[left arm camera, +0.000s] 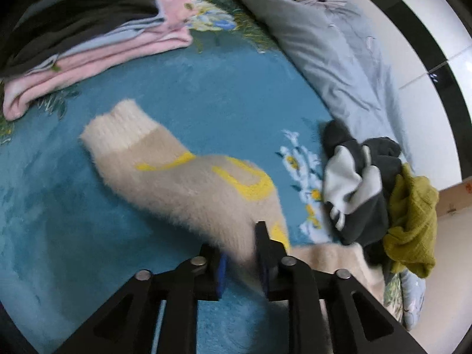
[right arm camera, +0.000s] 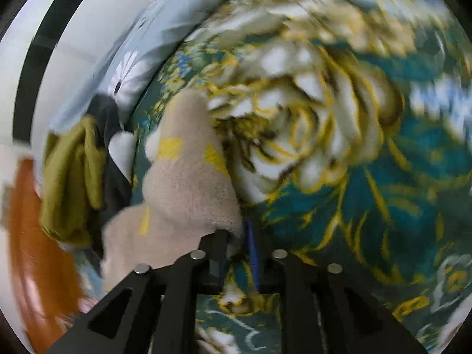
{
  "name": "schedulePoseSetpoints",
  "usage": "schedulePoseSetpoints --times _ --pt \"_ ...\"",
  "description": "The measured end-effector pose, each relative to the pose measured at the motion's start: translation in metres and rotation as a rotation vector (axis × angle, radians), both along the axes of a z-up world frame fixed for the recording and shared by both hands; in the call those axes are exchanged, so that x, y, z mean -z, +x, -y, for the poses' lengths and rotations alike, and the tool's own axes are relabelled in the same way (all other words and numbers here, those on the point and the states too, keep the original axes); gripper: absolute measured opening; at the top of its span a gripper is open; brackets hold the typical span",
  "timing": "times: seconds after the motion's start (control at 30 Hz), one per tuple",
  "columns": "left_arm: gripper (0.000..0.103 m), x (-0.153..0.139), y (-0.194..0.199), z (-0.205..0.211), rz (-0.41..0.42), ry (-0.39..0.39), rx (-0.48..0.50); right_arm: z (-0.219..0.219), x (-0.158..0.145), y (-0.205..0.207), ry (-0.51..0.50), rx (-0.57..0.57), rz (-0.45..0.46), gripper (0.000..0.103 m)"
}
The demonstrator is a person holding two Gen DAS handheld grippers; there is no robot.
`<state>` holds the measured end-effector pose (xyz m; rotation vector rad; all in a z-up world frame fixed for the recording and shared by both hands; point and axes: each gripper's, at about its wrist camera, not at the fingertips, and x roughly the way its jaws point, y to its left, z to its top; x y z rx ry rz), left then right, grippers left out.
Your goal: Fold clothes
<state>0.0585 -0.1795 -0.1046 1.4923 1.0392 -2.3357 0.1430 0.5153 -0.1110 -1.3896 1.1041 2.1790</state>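
A fluffy beige sweater with yellow markings and a cream ribbed cuff lies stretched over the blue floral blanket. My left gripper is shut on its near part, with the fabric bunched between the blue pads. In the right wrist view the same beige sweater hangs up from my right gripper, which is shut on its edge. That view is blurred by motion.
A heap of dark grey, white and olive clothes lies to the right at the bed edge. Folded pink and dark garments are stacked at the back left. A grey floral duvet runs along the right. An orange shape fills the left edge.
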Motion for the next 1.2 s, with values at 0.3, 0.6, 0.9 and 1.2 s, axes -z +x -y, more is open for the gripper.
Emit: schedulePoseSetpoints --times 0.3,0.6,0.9,1.2 --pt "0.056 0.021 0.015 0.04 -0.002 0.134 -0.2 0.066 -0.036 -0.07 0.587 -0.404 0.114 0.05" --pt "0.058 0.021 0.01 0.041 -0.024 0.107 -0.204 0.113 -0.03 -0.117 0.881 -0.694 0.192 0.022" --pt "0.03 0.021 0.018 0.048 -0.072 0.145 -0.254 -0.005 -0.103 -0.041 0.419 -0.146 -0.162 0.008" --pt "0.038 0.026 0.041 0.057 -0.069 0.294 -0.347 -0.074 -0.02 0.013 0.084 0.131 -0.058 0.012"
